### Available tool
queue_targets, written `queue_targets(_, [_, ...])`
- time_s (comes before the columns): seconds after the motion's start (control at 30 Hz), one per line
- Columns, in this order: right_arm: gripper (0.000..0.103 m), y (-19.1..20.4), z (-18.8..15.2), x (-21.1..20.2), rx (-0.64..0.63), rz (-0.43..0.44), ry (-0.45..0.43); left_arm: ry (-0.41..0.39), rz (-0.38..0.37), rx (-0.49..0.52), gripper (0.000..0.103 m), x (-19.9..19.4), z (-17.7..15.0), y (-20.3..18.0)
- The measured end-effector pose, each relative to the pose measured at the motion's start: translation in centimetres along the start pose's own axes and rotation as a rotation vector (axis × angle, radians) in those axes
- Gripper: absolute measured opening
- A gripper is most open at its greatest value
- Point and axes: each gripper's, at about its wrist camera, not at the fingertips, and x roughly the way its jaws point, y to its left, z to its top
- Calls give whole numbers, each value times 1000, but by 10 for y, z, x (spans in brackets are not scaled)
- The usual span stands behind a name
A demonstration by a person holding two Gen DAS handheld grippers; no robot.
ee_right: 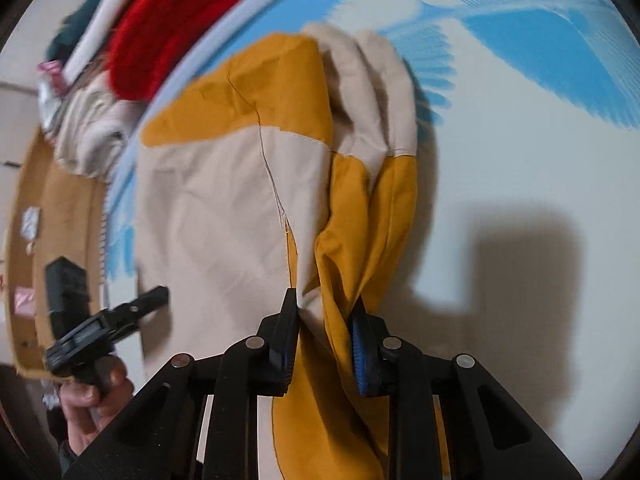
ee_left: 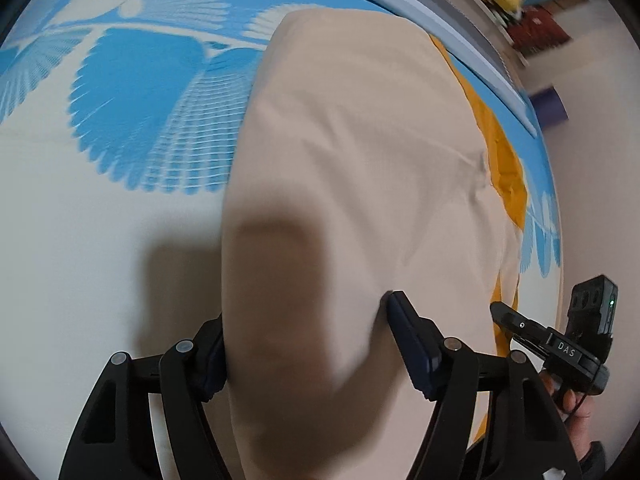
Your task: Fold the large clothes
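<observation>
We are in the middle of folding. The big cream and yellow jacket (ee_right: 224, 184) lies on the bed (ee_left: 100, 240), the one with the blue and white sheet, and its near end is lifted up off the bed.

Our right gripper (ee_right: 325, 336) pinches a bunch of yellow and cream cloth between its fingers. Our left gripper (ee_left: 306, 344) has its fingers spread wide around a thick cream part of the jacket; both fingers touch the cloth, but we cannot tell if they squeeze it.

We think one fold is already made, because the jacket looks long and narrow on the bed. We still have to lay this end down and make the jacket flat and small. Above the bed's far edge sits a pile with something red (ee_right: 168, 28).
</observation>
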Motion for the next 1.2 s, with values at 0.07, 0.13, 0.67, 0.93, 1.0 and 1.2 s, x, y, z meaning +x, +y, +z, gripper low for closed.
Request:
queue_targets(0.07, [28, 5, 2, 6, -3, -20, 10, 3, 33, 13, 67, -5, -2, 7])
queue_targets(0.13, [38, -4, 0, 11, 15, -86, 26, -10, 83, 53, 67, -13, -5, 6])
queue_targets(0.67, [53, 14, -68, -39, -328, -572, 46, -109, 421, 435, 73, -46, -103, -34])
queue_targets(0.93, [75, 68, -132, -166, -371, -551, -554, -329, 424, 404, 94, -98, -176, -83])
queue_targets(1.0, [89, 81, -162, -188, -375, -495, -643, -377, 415, 396, 96, -111, -193, -93])
queue_targets(1.2, [94, 92, -237, -199, -364, -433, -666, -510, 370, 318, 102, -151, -266, -97])
